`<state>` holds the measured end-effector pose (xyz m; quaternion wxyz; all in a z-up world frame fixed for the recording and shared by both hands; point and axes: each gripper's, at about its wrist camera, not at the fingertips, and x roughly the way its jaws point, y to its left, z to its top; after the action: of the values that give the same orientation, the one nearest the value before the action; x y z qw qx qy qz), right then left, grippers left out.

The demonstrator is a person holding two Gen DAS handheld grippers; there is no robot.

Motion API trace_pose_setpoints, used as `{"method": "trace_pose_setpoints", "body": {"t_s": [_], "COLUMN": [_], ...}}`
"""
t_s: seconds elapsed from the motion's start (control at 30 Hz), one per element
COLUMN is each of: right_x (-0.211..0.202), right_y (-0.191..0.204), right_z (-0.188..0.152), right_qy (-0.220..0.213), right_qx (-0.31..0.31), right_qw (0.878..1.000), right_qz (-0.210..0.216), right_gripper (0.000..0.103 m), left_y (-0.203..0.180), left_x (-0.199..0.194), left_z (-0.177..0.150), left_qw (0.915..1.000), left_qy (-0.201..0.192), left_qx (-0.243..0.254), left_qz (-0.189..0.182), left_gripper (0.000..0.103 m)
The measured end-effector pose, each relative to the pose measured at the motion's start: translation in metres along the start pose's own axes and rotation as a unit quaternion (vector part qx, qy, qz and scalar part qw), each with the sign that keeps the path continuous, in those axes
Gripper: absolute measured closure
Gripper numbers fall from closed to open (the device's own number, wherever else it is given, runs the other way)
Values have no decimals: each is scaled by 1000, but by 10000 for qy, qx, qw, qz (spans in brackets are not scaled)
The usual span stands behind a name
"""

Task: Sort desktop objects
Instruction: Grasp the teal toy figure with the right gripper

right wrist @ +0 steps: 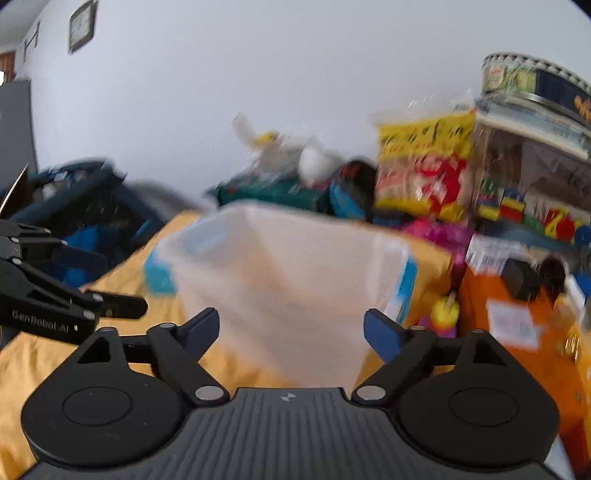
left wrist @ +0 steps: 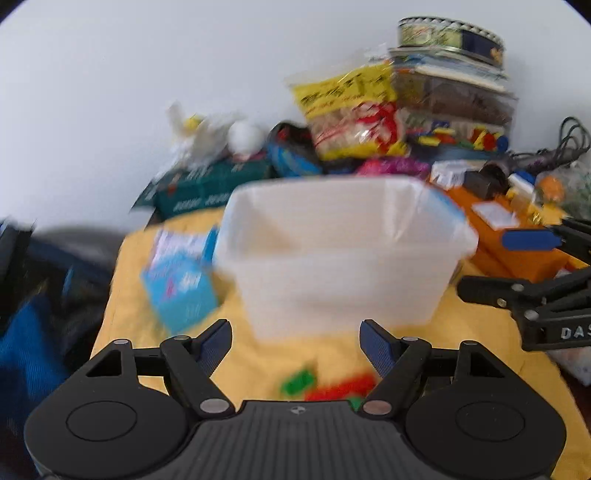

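Two hand-held grippers face one translucent white plastic bin [left wrist: 343, 254] standing on a yellow cloth-covered table [left wrist: 122, 314], both views smeared by motion blur. The left gripper [left wrist: 295, 343] has its two blue-padded fingers spread wide apart with nothing between them; the bin sits just ahead of the tips. The right gripper [right wrist: 291, 332] likewise has its two fingers parted and empty, the bin's near wall filling the gap in front of it. Each tool shows at the edge of the other's view, the right one to the right of the bin, the left one to the left.

On the cloth just in front of the left gripper lie a few small blocks: one green block [left wrist: 297, 382] and, beside it, one red block [left wrist: 343, 389]; a further scrap of green shows at the gripper's body, too blurred to count for certain. One light-blue box [left wrist: 181, 288] lies left of the bin, near its wall. One orange box [left wrist: 517, 240] lies to the bin's right. Behind, against the white wall, stand one yellow snack bag [left wrist: 351, 114], one dark green box [left wrist: 207, 188] and one round tin [left wrist: 450, 38] atop a stacked clear container. One framed picture [right wrist: 81, 26] hangs on the wall.
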<state>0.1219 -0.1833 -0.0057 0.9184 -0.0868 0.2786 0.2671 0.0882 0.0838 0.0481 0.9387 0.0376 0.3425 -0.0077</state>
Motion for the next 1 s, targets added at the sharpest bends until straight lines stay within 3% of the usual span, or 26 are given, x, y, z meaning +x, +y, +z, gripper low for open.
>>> {"method": "trace_pose_setpoints", "body": {"t_s": [0.07,0.3,0.37,0.47,0.67,0.77,0.83,0.93,1.0], "right_x": [-4,-13,-14,-12,-17,-17,-9,4,12], "right_y": [9,30,33,33,23,6,-9,-25,-23], "right_z": [-19,-86,-100,-113,-118,-118,-118,-121,-119], "right_qy": [233,561,852,1295,1277,1230,1430,1640,1665], "right_qx": [-30,-107,-60,172,214,688,1171,1772,1635], "right_qw": [9997,9982,9959,9895,9912,9900,9828,9702,9721], "right_qz": [90,180,301,614,263,50,-27,173,245], "right_gripper": [11,11,11,20,23,38,57,59,59], "left_y": [-4,-7,-6,-12,-30,-42,-50,-60,-62], "left_x": [-7,-17,-20,-16,-12,-15,-18,-20,-20], "left_z": [-26,-97,-108,-119,-133,-136,-137,-137,-138], "left_qw": [9999,9943,9925,9883,9834,9829,9826,9829,9834], "left_qy": [119,673,641,872,1092,1070,1020,1016,1053], "left_qx": [-34,-56,-57,-67,-14,163,296,463,462], "left_qz": [-40,-830,-1042,-1250,-1452,-1491,-1523,-1461,-1401], "left_gripper": [24,24,24,26,36,42,43,43,43]}}
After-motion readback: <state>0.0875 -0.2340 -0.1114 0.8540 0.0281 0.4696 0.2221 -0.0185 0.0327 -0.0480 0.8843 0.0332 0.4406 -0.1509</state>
